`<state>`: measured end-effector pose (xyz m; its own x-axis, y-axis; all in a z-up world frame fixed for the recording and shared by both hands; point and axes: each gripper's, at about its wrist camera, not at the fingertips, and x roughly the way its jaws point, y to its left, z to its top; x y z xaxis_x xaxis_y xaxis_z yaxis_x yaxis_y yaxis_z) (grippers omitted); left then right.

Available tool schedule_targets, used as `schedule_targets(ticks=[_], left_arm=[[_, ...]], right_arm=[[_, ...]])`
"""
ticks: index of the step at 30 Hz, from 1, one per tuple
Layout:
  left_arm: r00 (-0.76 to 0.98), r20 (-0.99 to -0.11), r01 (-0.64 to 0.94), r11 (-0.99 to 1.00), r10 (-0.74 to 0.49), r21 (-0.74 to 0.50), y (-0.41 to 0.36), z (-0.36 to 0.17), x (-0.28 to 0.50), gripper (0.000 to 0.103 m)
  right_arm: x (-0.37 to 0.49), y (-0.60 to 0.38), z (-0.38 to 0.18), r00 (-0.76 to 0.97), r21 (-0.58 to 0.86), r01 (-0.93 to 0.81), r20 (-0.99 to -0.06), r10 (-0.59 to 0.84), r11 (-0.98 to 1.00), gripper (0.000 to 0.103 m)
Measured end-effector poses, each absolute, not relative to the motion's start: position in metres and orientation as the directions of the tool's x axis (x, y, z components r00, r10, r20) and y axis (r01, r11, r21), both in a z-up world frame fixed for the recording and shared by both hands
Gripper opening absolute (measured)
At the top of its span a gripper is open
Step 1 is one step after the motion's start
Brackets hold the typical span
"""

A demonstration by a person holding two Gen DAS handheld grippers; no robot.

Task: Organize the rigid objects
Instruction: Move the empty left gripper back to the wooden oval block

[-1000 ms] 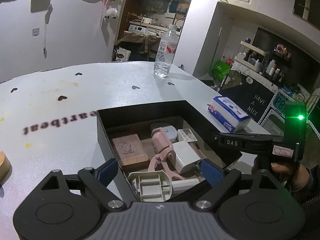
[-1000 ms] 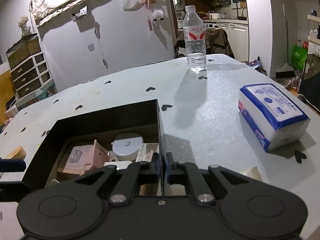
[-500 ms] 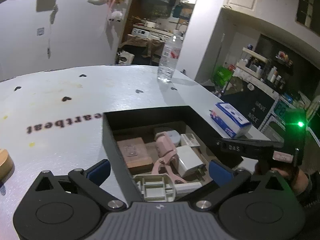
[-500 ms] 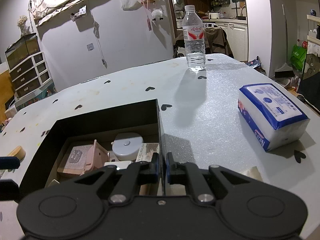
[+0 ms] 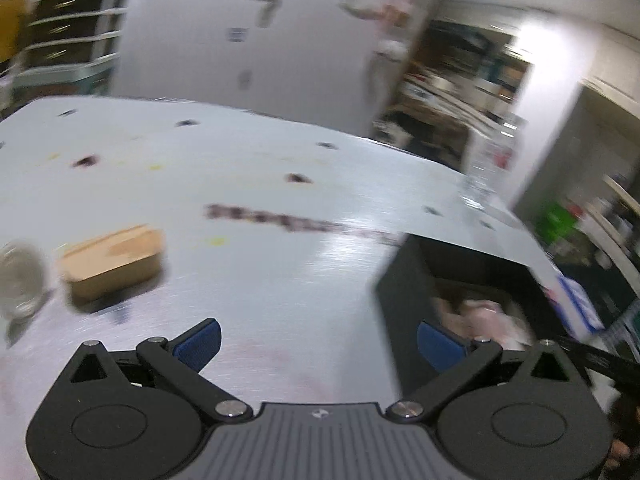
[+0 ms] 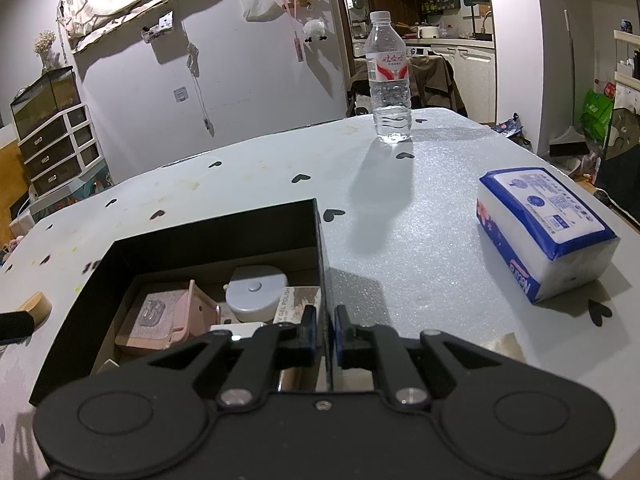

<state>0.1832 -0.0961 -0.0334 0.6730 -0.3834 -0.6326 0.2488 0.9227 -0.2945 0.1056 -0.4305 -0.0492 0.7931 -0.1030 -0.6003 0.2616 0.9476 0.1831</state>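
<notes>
Right gripper (image 6: 325,334): jaws pinched on the right wall of the black box (image 6: 208,228), items inside. Left gripper (image 5: 318,342): jaws fully spread, empty, over bare table (image 5: 280,272). Wooden block (image 5: 114,262) at ten o'clock; box at two o'clock.

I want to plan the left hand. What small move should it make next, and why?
Probably carry the open left tongs toward the tan wooden block on the white table. The block lies outside the black box, whose wall the right tongs pinch, and nothing sits between the left pads.
</notes>
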Motion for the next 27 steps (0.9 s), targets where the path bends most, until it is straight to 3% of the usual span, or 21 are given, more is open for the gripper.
schedule_targets(ticks=[9,21,27], left_arm=[[0.713,-0.683,-0.041,0.963,-0.158,-0.267,-0.052,-0.058,0.201,0.103],[0.776,-0.628,-0.221,0.961,0.069,-0.168,-0.051,-0.064,0.244,0.103],[0.790,-0.598,-0.214,0.975,0.137,-0.059,-0.060,-0.072,0.256,0.103]], right_arm=[[0.105,-0.431,-0.049,0.794,0.177,0.257,-0.599,-0.103,0.950,0.010],[0.104,-0.429,-0.049,0.794,0.174,0.254,-0.599,-0.103,0.951,0.008],[0.105,-0.430,-0.050,0.793,0.176,0.252,-0.601,-0.099,0.952,0.008]])
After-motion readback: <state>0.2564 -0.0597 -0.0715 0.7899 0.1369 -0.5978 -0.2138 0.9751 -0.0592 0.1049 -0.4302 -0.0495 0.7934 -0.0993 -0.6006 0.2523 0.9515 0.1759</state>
